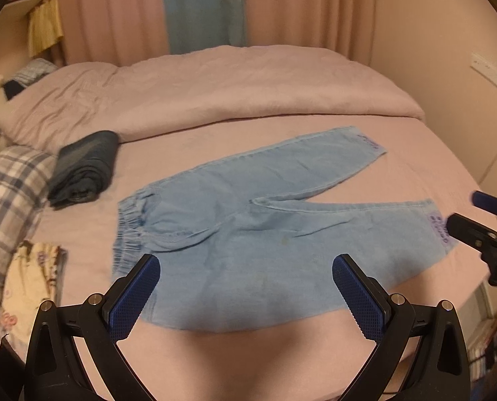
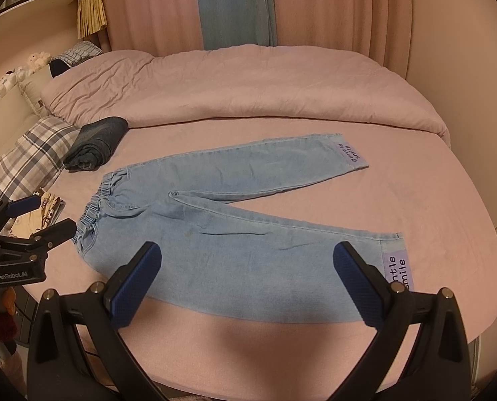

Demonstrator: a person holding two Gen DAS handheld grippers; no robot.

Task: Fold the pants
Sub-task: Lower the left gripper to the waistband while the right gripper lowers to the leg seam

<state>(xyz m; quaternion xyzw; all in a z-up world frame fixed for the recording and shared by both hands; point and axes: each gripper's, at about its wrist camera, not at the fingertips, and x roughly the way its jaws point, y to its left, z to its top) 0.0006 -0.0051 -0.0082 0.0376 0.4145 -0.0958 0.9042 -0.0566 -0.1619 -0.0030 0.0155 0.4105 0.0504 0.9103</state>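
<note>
Light blue denim pants (image 1: 248,220) (image 2: 235,234) lie flat on the pink bed, elastic waistband to the left, both legs spread apart in a V toward the right. Each cuff carries a lilac label (image 2: 399,270). My left gripper (image 1: 246,294) hovers open above the near edge of the pants, close to the waist end, nothing between its blue pads. My right gripper (image 2: 248,287) is open over the near leg by the labelled cuff, also holding nothing. Each gripper shows in the other's view: the right one (image 1: 466,220) at the right edge, the left one (image 2: 41,217) at the left.
A folded dark denim garment (image 1: 84,167) (image 2: 96,143) lies left of the waistband. A plaid pillow (image 2: 24,163) and a patterned cloth (image 1: 31,280) sit at the left bed edge. A rumpled pink duvet (image 2: 241,87) covers the far half. Curtains hang behind.
</note>
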